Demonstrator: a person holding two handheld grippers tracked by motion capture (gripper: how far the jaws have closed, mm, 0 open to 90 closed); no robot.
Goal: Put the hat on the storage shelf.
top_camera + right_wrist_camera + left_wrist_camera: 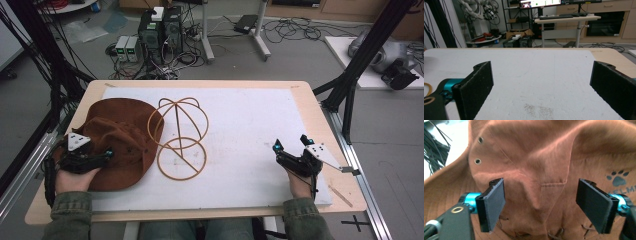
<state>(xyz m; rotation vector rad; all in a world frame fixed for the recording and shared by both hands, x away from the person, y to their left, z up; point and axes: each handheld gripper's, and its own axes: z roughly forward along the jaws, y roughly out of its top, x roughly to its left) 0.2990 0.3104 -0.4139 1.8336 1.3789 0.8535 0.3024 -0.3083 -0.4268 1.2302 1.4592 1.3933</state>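
Where the white mat [250, 125] covers the wooden table [320, 115], a brown cloth hat [120, 140] lies at its left end, seen in the high view. Hat: crown crumpled and folded inward, so nothing can be seen inside its hollow; brim spread flat on the mat, its right edge touching or overlapping the wire hat stand [178, 137]. Wire hat stand: a tan frame of rings and arches, lying on the mat just right of the hat, with nothing held in it.

Left gripper [95, 159]: held by the person's left hand [72, 181] over the near part of the hat. From the left gripper view, the left gripper [541, 205] has its jaws standing wide apart, one on either side of a raised fold of the hat's crown [534, 195]; the pads do not press on the cloth, and nothing is gripped. Two metal eyelets [477, 161] sit in the cloth at upper left, and a paw-print mark [617, 178] shows at right.

Right gripper [291, 145]: held by the right hand [300, 186] near the mat's right end, well apart from the hat and stand. From the right gripper view, the right gripper [541, 87] has its jaws wide apart above bare mat [536, 75], holding nothing.
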